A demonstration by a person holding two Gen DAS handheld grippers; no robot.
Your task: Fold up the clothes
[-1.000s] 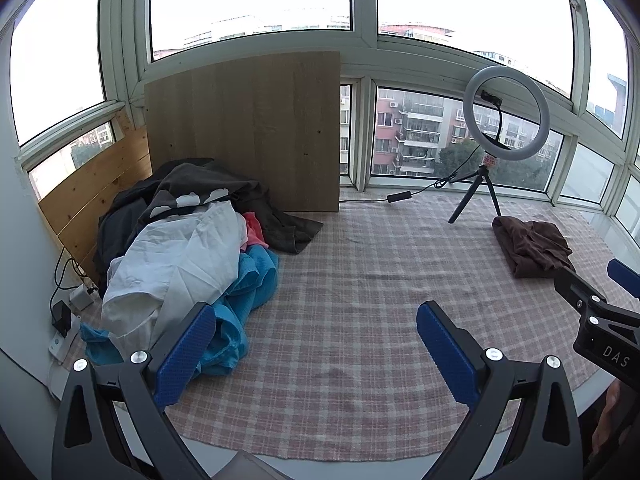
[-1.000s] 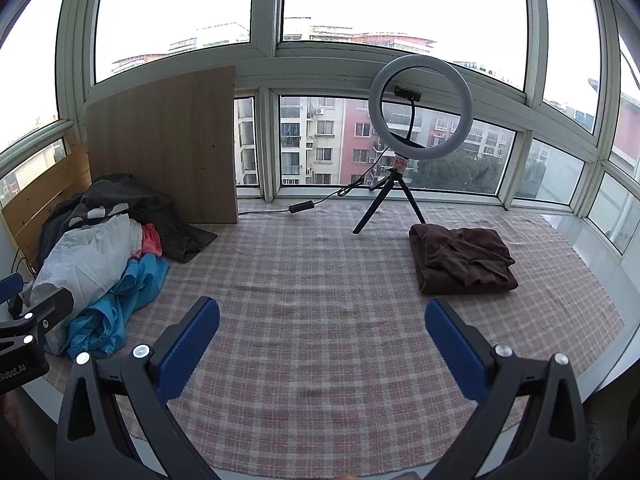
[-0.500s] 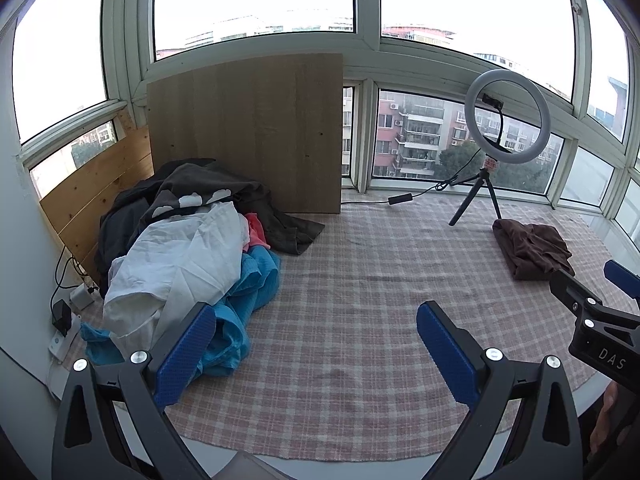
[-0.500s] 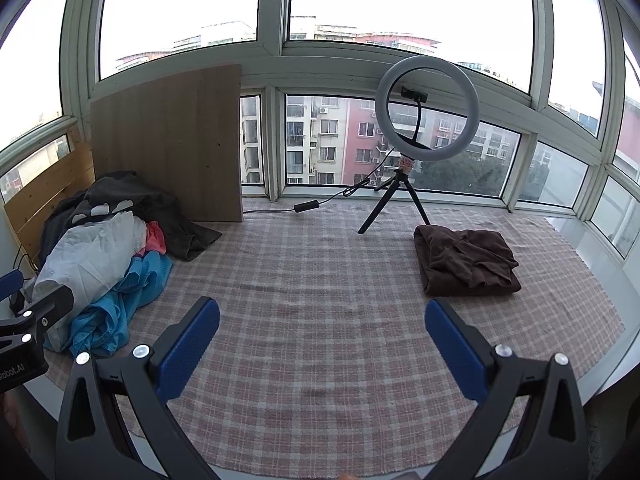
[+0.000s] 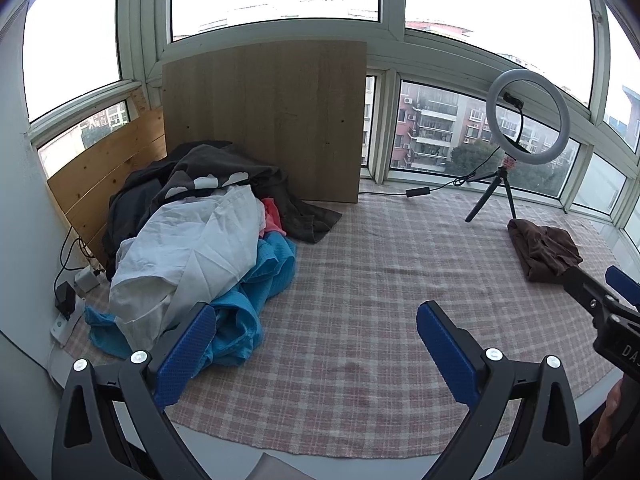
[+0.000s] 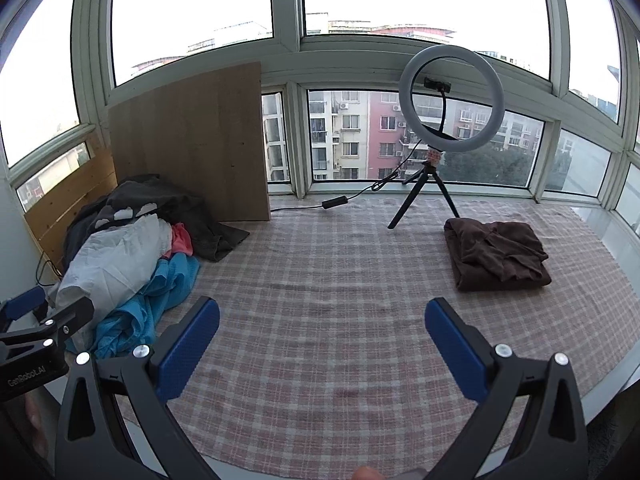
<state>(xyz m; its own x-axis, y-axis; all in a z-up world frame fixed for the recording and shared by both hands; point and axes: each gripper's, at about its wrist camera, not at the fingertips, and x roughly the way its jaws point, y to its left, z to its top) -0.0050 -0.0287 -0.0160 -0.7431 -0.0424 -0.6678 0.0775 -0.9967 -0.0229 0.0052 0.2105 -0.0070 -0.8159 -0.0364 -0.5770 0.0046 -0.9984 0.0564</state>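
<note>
Left wrist view, nearest first: my left gripper (image 5: 316,336) hangs with its blue ribbed pads (image 5: 186,354) spread wide and nothing between them. Beyond it lies the plaid cloth (image 5: 360,280), a flat woven cover with a coarse pink-and-grey check, spread over the window ledge that serves as my table. At the right edge my right gripper (image 6: 322,338) is equally spread and empty.

The pile of clothes (image 5: 192,248) sits to the left, just past my left pad. On top is a white shirt (image 5: 188,244), thin, crumpled and creased; I judge it light and limp, prone to slipping loose if pinched in a single layer. Under it a blue garment (image 5: 256,292) shows a waffle-like weave, thicker and grippier. A pink piece (image 5: 272,214) peeks out between, and dark grey clothes (image 5: 224,178) slump behind. I would take the white shirt at a hem or collar edge, where the fabric is doubled.

Farther right, a brown garment (image 6: 496,254) lies already folded, soft and thick. Behind stand a ring light (image 6: 450,100) on a small tripod and a stiff wooden board (image 5: 264,120) against the windows.
</note>
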